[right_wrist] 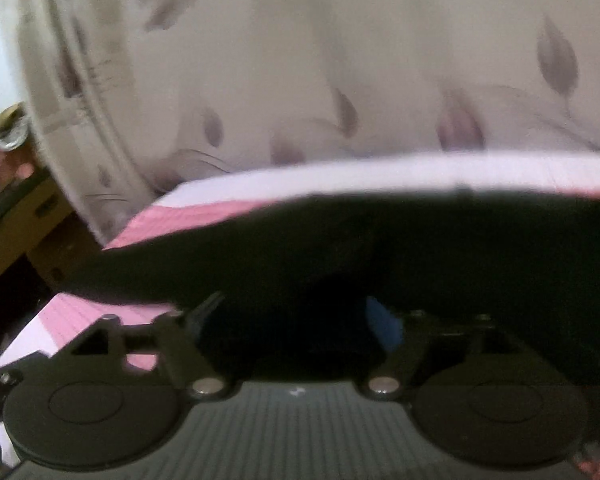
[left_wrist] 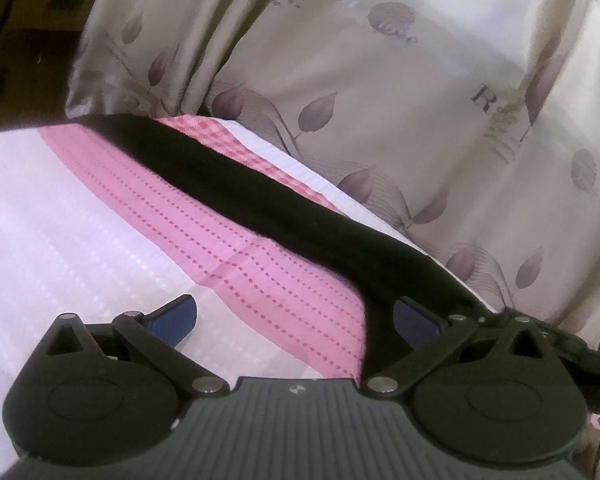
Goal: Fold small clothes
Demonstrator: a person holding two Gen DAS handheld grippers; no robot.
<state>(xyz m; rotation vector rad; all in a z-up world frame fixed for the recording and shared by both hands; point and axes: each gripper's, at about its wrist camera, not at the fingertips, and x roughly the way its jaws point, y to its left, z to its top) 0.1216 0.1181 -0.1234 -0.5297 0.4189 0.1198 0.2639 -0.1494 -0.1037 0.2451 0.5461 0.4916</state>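
Observation:
A black garment lies in a long band across the pink and white striped bed cover. My left gripper is open, low over the cover, its right blue pad at the garment's near edge. In the blurred right wrist view the black garment fills the middle. My right gripper is open, with the garment lying between and over its fingers. Its right blue pad shows; the left one is hidden in the dark cloth.
A cream curtain with purple leaf print hangs right behind the bed's far edge; it also shows in the right wrist view. Brown cardboard boxes stand at the left beside the bed. Dark boxes sit at the upper left.

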